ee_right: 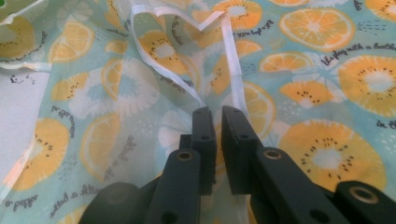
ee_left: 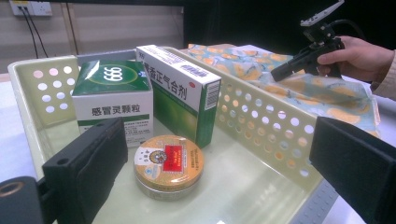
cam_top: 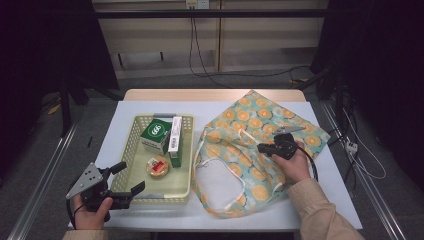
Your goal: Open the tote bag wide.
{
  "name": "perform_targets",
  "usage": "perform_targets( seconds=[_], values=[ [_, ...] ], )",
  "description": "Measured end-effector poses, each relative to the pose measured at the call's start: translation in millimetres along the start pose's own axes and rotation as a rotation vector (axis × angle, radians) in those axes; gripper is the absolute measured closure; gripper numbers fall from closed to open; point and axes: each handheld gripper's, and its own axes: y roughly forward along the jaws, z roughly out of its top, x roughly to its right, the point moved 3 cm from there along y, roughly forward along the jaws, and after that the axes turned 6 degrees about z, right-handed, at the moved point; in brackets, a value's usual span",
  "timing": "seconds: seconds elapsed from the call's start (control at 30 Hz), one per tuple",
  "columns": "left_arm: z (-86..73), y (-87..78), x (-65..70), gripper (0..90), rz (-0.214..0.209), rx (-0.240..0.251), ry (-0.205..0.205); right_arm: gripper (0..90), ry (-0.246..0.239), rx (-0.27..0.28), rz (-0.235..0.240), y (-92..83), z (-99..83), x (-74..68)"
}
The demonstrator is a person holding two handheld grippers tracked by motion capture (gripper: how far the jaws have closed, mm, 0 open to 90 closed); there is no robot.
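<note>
Right now the right tool [cam_top: 263, 148] sits over the orange-print bag [cam_top: 260, 125] on the worktop [cam_top: 320, 200], jaws nearly together with a thin gap; the bag's white strap [ee_right: 233, 88] runs just ahead of the tips and down between them, but whether the pads pinch it I cannot tell. Bag fabric lies directly under and all around this tool. Left tool [cam_top: 126, 181] is spread wide, holding nothing, hovering at the near edge of the pale green basket [cam_top: 131, 150]. Just ahead of its jaws: round tin [ee_left: 168, 164]; behind the tin, two green-and-white medicine boxes [ee_left: 154, 93] standing side by side. Bag lies beyond the basket's far wall from the left tool.
</note>
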Motion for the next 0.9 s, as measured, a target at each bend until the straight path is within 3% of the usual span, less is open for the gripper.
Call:
perform_targets(
  seconds=[0.23, 0.4, 0.63, 0.9],
  values=[
    [0.2, 0.9, 0.5, 4.2, -0.001, -0.002, 0.004, 70.9, -0.040, 0.026, -0.009, -8.1, 3.3, -10.4],
    [-0.4, 2.4, 1.6, 4.2, -0.005, -0.006, 0.003, 60.5, -0.096, 0.043, -0.017, -13.5, 11.6, -23.6],
    [-0.6, 4.2, 2.6, 4.2, -0.006, -0.010, 0.003, 56.1, -0.163, 0.059, 0.021, -16.0, 21.3, -44.5],
    [-0.8, 4.5, 2.6, 4.2, -0.005, -0.007, 0.004, 56.3, -0.192, 0.080, 0.057, -15.8, 29.6, -61.0]
  ],
)
